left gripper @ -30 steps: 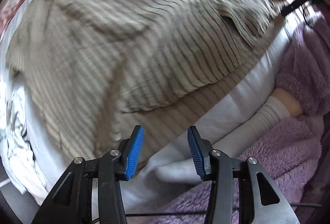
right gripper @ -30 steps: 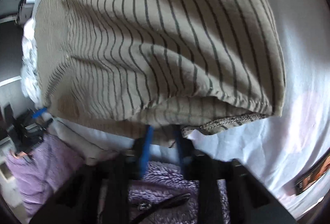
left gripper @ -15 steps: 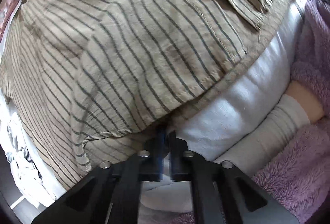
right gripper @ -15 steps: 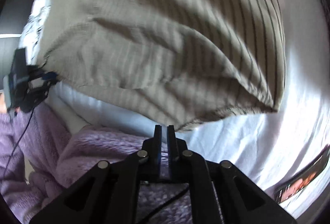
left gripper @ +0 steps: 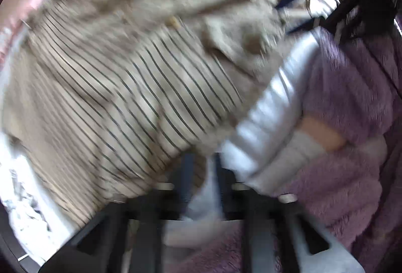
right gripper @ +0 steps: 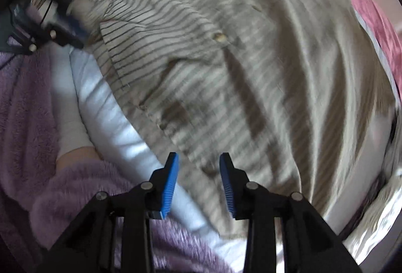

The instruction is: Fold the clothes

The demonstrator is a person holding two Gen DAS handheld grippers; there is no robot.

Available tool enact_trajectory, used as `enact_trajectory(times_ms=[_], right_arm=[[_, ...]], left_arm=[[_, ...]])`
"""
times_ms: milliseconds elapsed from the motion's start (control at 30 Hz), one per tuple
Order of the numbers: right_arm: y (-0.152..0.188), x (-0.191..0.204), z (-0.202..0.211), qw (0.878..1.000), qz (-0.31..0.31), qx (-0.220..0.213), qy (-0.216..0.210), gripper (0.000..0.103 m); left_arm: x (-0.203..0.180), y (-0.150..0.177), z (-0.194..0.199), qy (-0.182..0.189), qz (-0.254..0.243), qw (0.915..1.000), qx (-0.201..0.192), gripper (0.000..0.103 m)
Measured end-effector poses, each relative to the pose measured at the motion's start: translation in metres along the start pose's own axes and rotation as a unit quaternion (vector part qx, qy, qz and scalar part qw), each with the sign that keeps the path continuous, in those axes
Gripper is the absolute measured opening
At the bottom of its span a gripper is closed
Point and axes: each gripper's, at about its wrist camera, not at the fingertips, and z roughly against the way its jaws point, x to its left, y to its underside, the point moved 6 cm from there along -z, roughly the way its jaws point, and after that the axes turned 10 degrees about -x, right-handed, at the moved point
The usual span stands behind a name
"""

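Both grippers are letting go of the striped shirt (right gripper: 226,67) they were pinching half a second ago: the jaws have just been opening, and the right gripper (right gripper: 198,185) is now looking down on the shirt from a swung-round angle. That shirt is lying spread and creased on the white bed sheet (right gripper: 108,107), its near hem running along the sheet's edge beside the person's purple fleece sleeve (right gripper: 22,102).

What could go wrong, in my judgement: the freshly laid fold is sitting loose and rumpled, so a rising finger catching the hem could be dragging it back open, and the hem lying close to the bed's edge could be sliding off.

The right gripper is standing spread, blue pads (right gripper: 169,187) apart above the near hem, nothing pressed between them. The left gripper (left gripper: 203,172) is heavily blurred; its fingers are appearing parted at the shirt's edge over the sheet, seemingly gripping nothing, though contact with the cloth cannot be told.
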Motion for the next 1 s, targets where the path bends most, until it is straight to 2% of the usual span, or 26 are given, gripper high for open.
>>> enact_trajectory(times_ms=[67,167,300,333,367,400,433,467,500,600,700,933,1000], right_arm=[[-0.005,0.005,-0.008,1.0,0.003,0.0,-0.015,0.033],[-0.009,0.011,-0.021,0.999,0.008,0.006,-0.033,0.036],[-0.005,0.013,-0.035,0.999,0.022,0.023,-0.021,0.036],[-0.005,0.013,-0.036,0.999,0.025,0.022,-0.017,0.035],[-0.005,0.013,-0.035,0.999,0.027,0.02,-0.013,0.03],[-0.005,0.012,-0.033,0.999,0.028,0.016,-0.011,0.024],[-0.006,0.011,-0.032,1.0,0.027,0.012,-0.011,0.012],[-0.006,0.009,-0.029,1.0,0.022,0.009,-0.014,0.008],[-0.007,0.007,-0.026,1.0,0.015,0.006,-0.018,0.007],[-0.008,0.008,-0.017,0.999,0.009,-0.003,-0.041,0.005],[-0.009,0.017,-0.007,0.997,0.017,-0.01,-0.072,0.003],[0.007,0.041,-0.027,0.993,0.054,0.034,-0.097,0.001],[0.007,0.039,-0.024,0.994,0.058,0.031,-0.089,0.001]], left_arm=[[0.0,-0.005,-0.002,-0.006,-0.015,0.9998,-0.01,0.059],[-0.001,-0.02,-0.022,-0.02,-0.031,0.9993,-0.001,0.059],[-0.01,-0.021,-0.059,-0.006,-0.029,0.999,0.032,0.057],[-0.009,-0.02,-0.064,-0.001,-0.026,0.9988,0.042,0.052],[-0.008,-0.018,-0.069,0.004,-0.023,0.9984,0.052,0.035],[-0.005,-0.018,-0.07,0.008,-0.016,0.9982,0.056,0.026],[-0.001,-0.018,-0.07,0.012,-0.006,0.9982,0.058,0.024],[0.003,-0.019,-0.069,0.018,0.005,0.9982,0.058,0.01],[0.008,-0.022,-0.064,0.029,0.018,0.998,0.053,0.007],[0.009,-0.027,-0.045,0.069,0.031,0.9964,0.037,0.005],[-0.001,-0.022,-0.04,0.095,0.012,0.994,0.053,0.003],[-0.014,0.001,-0.071,0.095,-0.011,0.9883,0.118,0.002],[-0.011,-0.004,-0.064,0.094,-0.022,0.9901,0.102,0.003]])
